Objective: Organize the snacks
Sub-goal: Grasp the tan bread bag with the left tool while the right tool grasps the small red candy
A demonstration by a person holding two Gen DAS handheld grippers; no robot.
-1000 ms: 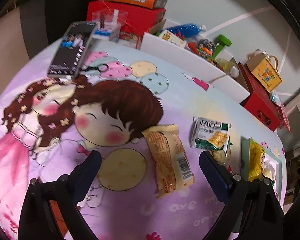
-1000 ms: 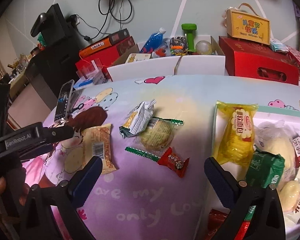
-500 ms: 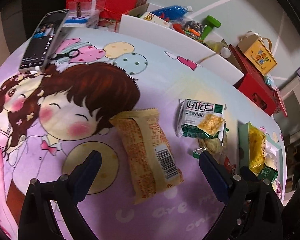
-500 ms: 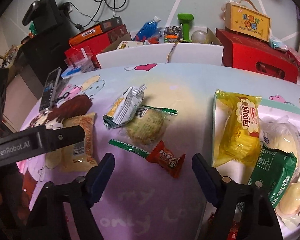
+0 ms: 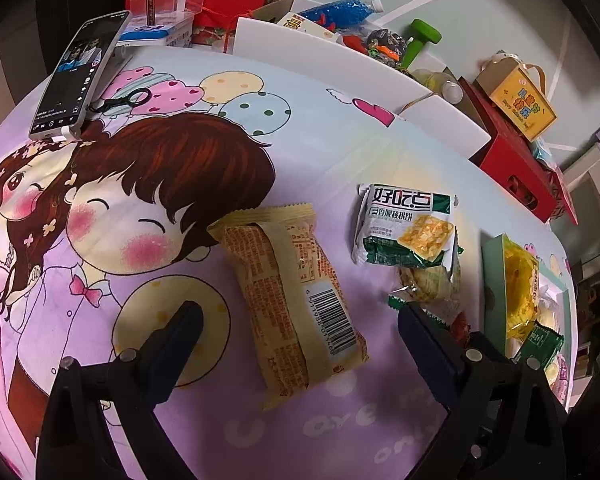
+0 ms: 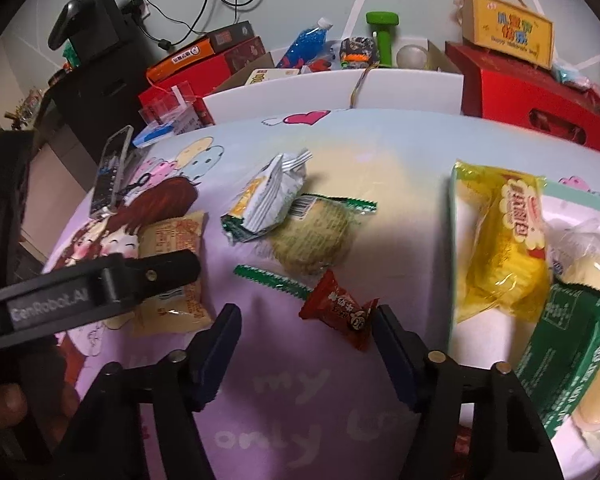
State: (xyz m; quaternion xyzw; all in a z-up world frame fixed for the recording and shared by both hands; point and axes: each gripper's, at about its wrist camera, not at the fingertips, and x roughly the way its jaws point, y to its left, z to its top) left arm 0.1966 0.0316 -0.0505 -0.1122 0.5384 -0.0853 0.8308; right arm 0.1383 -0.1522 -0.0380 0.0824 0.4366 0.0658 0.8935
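Observation:
My left gripper (image 5: 298, 334) is open, its jaws on either side of a tan snack packet with a barcode (image 5: 296, 296), lying on the cartoon tablecloth. My right gripper (image 6: 306, 334) is open, its jaws flanking a small red candy (image 6: 340, 312). Beside it lie a round green-edged cake packet (image 6: 312, 240) and a white-green cracker packet (image 6: 266, 200), also in the left wrist view (image 5: 408, 228). A tray (image 6: 458, 330) at right holds a yellow packet (image 6: 508, 252), a green packet (image 6: 568, 352) and pale buns.
A phone (image 5: 80, 76) and small scissors (image 5: 124, 100) lie at the table's far left. Behind the table stand a white box (image 6: 332, 88) of clutter, red boxes (image 6: 528, 96) and a yellow gift box (image 6: 508, 32). The left gripper's arm (image 6: 80, 292) shows in the right wrist view.
Both grippers have moved forward and down toward the table. The right jaws have narrowed around the red candy. The left jaws now straddle the tan packet.

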